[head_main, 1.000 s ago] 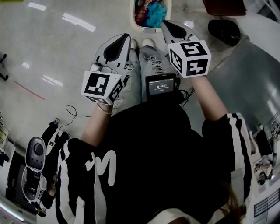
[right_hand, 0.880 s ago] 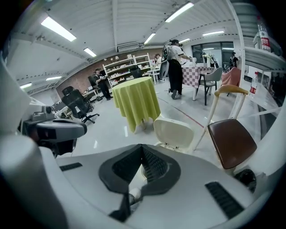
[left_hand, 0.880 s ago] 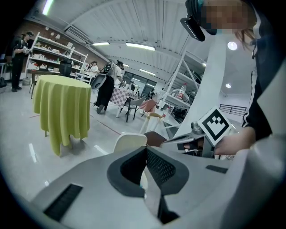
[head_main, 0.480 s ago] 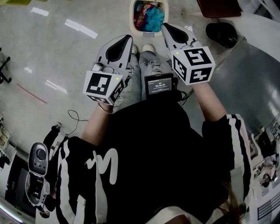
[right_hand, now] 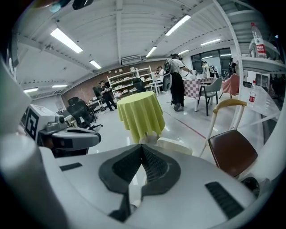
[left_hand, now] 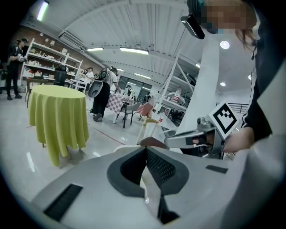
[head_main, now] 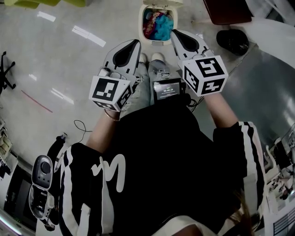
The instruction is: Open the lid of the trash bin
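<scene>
1. Floor: glossy, and it reflects the ceiling lights. I'm standing on it and looking straight down my own front.
2. Round table with a yellow-green cloth: well beyond the bin. Chair with a brown seat: off to my right. Neither is in the way.
3. Trash bin: small and white, on the floor just ahead of my shoes. The mouth is exposed, showing blue and red rubbish. The lid looks tipped back at the far rim, so I judge the opening done or nearly done.
4. Left gripper: clenched, pads meeting, nothing between them. It's held up in front of me, tip aimed toward the bin's near-left corner. I judge it's above the bin, not touching.
5. Right gripper: also clenched and empty, tip over the bin's right rim in the head view. Its own camera shows the white lid past the jaw tips.
6. Small screen unit at my waist, between the two grippers.
7. Risks:
   - I can't see what keeps the lid up. If it's only balanced, or on a pedal under my foot, a knock from the right tip or a shift of my foot could drop it.
   - The bin looks light and the floor slick, so a sideways push could slide or tip it.
   - With both jaws shut I can't catch the lid if it falls.
</scene>
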Tool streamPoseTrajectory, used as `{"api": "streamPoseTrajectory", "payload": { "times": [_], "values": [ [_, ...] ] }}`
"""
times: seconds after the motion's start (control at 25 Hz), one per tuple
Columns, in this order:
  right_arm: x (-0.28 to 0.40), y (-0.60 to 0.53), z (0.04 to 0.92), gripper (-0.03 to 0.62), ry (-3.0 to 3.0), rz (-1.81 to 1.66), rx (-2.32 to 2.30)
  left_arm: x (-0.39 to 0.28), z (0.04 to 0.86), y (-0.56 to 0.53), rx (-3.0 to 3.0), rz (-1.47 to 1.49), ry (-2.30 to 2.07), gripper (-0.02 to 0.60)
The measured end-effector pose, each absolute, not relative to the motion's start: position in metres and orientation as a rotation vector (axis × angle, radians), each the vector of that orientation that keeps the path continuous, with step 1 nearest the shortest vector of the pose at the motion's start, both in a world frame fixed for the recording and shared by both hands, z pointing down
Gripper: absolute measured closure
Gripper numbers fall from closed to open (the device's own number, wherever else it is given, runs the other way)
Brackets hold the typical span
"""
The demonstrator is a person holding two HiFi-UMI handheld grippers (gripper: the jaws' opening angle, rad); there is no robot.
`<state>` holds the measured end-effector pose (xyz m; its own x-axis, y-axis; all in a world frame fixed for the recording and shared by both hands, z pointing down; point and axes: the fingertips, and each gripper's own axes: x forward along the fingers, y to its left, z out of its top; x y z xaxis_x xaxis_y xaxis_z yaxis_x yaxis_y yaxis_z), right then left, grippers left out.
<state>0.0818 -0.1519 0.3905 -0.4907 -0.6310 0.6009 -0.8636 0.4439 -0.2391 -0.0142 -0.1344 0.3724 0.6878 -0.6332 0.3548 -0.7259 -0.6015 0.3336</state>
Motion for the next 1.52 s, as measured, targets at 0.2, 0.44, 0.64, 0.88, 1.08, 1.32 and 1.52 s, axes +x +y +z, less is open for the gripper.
{"api": "streamPoseTrajectory", "payload": {
  "times": [0.2,0.44,0.64,0.88,1.08,1.32,1.52],
  "values": [
    [0.076,-0.156,0.374,0.591,-2.302,0.702,1.238,-0.015,0.359,-0.145,2.470,0.270,-1.045,0.574],
    [0.071,-0.161,0.356,0.591,-2.332,0.679,1.233,-0.017,0.345,-0.155,2.477,0.268,-1.038,0.574],
    [0.070,-0.167,0.340,0.591,-2.366,0.652,1.247,-0.015,0.332,-0.164,2.515,0.247,-1.044,0.574],
    [0.070,-0.168,0.319,0.591,-2.400,0.634,1.279,-0.017,0.313,-0.169,2.546,0.231,-1.051,0.574],
    [0.067,-0.167,0.297,0.591,-2.434,0.592,1.307,-0.024,0.294,-0.174,2.577,0.204,-1.076,0.574],
    [0.065,-0.163,0.279,0.591,-2.468,0.570,1.331,-0.025,0.271,-0.173,2.615,0.172,-1.086,0.574],
    [0.066,-0.159,0.266,0.591,-2.500,0.553,1.347,-0.024,0.258,-0.168,2.651,0.162,-1.092,0.574]
  ]
}}
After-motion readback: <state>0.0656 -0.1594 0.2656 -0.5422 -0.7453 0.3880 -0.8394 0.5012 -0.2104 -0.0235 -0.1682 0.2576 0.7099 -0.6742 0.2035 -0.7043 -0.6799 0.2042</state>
